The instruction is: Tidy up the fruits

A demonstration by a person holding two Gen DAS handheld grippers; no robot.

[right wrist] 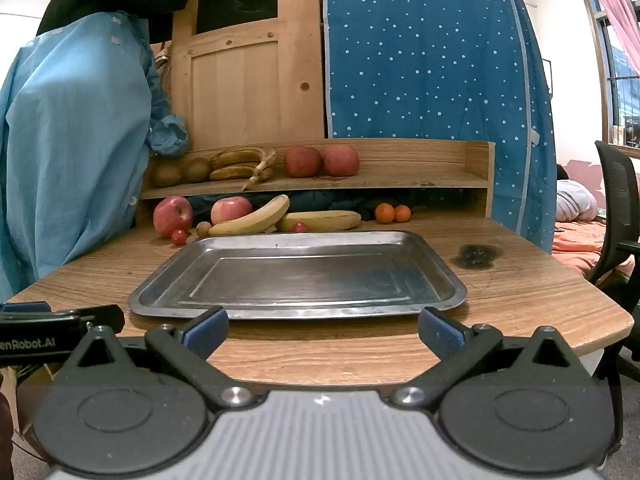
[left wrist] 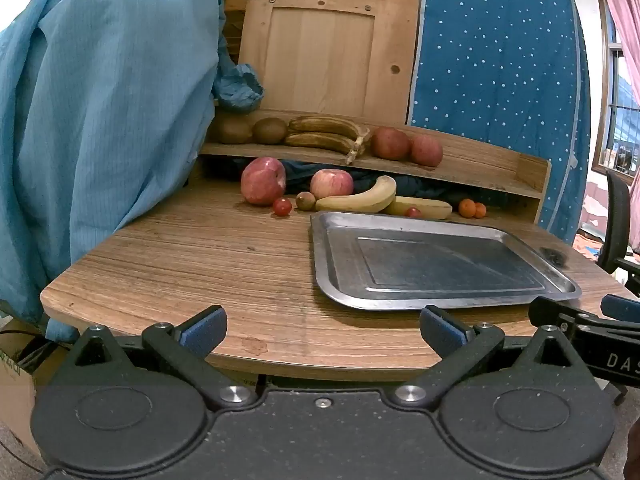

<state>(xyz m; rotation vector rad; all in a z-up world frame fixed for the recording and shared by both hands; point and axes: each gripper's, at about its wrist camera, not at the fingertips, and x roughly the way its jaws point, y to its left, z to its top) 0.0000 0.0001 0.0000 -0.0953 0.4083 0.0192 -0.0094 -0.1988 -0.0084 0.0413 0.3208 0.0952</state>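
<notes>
left gripper (left wrist: 322, 330): jaws spread wide, holding nothing, at the table's near edge.
right gripper (right wrist: 323, 330): same, jaws apart, empty.
fruits: loose behind the empty tray (right wrist: 440, 270), under the shelf.
tip: probably start with the nearest banana (right wrist: 252, 220), gripping mid-body, gently.

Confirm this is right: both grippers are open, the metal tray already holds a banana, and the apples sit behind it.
Not quite. The metal tray holds nothing; the right wrist view shows its whole surface bare. The banana lies on the table behind it. The rest holds: left gripper and right gripper are open, apples behind.
</notes>
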